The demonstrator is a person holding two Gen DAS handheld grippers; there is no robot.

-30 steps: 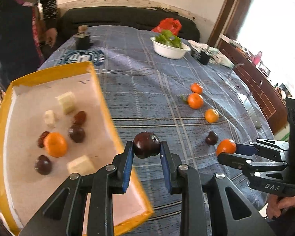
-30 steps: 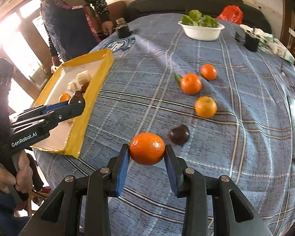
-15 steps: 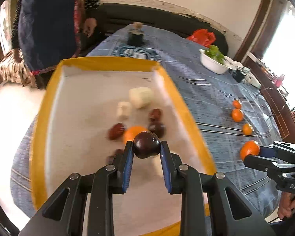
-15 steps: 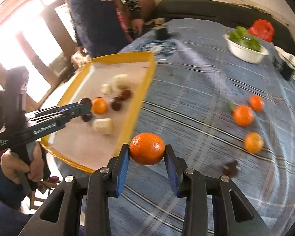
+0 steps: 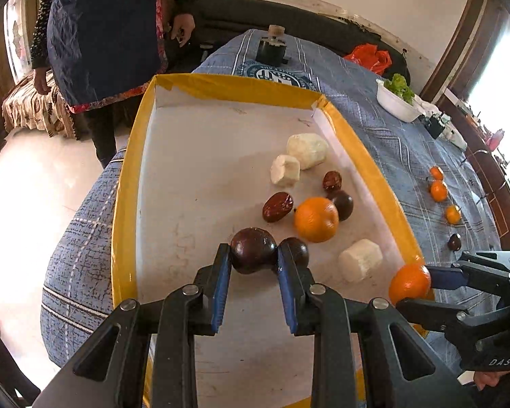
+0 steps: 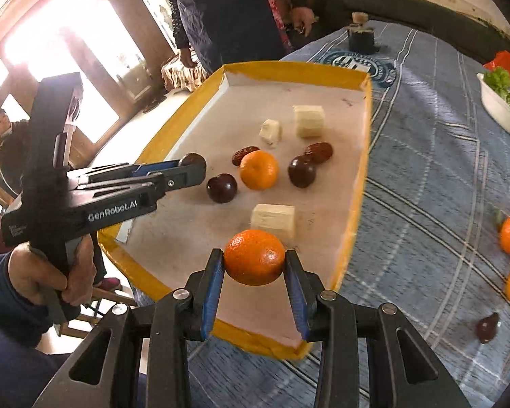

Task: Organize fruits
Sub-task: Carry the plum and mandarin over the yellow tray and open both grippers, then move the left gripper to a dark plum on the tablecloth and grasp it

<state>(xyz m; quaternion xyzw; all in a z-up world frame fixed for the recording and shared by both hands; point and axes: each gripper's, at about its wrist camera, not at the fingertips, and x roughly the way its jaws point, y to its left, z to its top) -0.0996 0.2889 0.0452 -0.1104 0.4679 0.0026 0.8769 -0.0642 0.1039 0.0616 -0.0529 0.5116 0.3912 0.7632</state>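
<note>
Over the tray point(image 5: 132, 183) we now hold both fruits, and that is the big change. A second ago the dark plum point(image 5: 253, 250) and the orange point(image 6: 254, 257) hung over the blue cloth point(image 6: 425, 156). Now our left gripper point(image 5: 253, 255) has swung the plum above the tray floor, jaws squeezed tight on it. Our right gripper point(image 6: 254, 265) has come across too and grips the orange just inside the near yellow edge. Neither fruit touches the tray yet, as far as we can tell.

Below them lie another orange point(image 6: 258, 174), two more plums, some red dates and white chunks. We think letting go comes next. Four fruits still wait on the cloth point(image 5: 438, 190).
</note>
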